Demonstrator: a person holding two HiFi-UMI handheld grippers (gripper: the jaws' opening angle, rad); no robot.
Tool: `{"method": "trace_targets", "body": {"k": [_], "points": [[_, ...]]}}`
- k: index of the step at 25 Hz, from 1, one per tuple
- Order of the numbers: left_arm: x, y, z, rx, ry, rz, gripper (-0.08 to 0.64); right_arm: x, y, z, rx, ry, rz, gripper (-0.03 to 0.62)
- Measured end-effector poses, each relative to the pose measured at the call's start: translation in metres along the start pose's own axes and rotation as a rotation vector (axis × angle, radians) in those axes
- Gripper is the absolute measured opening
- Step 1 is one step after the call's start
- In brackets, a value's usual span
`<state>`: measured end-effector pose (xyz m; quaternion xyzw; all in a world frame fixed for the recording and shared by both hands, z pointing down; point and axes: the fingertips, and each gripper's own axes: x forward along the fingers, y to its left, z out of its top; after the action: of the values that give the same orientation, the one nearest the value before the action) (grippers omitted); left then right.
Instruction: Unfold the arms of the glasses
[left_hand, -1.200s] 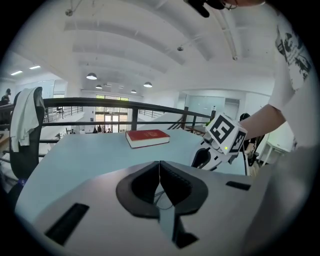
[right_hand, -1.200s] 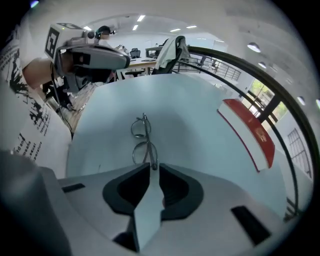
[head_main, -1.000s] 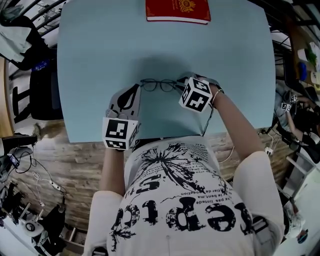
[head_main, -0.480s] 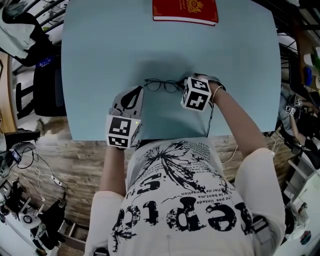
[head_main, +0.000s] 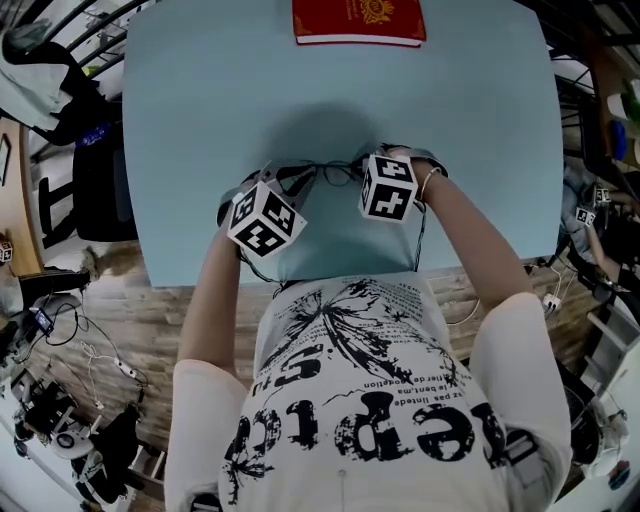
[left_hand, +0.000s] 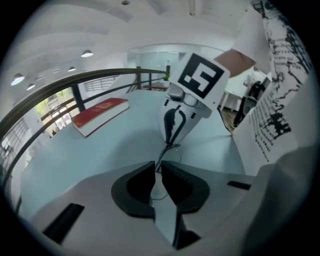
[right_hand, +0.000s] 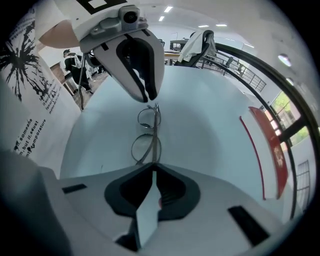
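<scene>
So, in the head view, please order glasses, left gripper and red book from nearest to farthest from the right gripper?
1. Glasses: between the jaws of the right gripper, which have just been closing.
2. Left gripper: at the glasses' other end.
3. Red book: at the table's far edge.

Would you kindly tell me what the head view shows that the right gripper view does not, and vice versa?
Only the head view: the right-hand marker cube and the right forearm. Only the right gripper view: the right tongs, which have just been closing, pinched on one end of the glasses. Both: glasses, left tongs, red book, blue table.
</scene>
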<state>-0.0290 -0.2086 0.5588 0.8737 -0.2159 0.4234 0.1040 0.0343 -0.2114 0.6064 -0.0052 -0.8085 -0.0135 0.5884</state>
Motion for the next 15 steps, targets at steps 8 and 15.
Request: {"method": "trace_targets", "body": {"k": [8,15], "points": [[0.032,-0.012,0.012,0.3,0.171,-0.14,0.1,-0.006,0.0,0.002,-0.011,-0.004,-0.009,0.037],[0.055,-0.019,0.005,0.463,0.257,-0.178,0.101,-0.004,0.001,0.001,-0.005,0.0,0.002,0.037]]}}
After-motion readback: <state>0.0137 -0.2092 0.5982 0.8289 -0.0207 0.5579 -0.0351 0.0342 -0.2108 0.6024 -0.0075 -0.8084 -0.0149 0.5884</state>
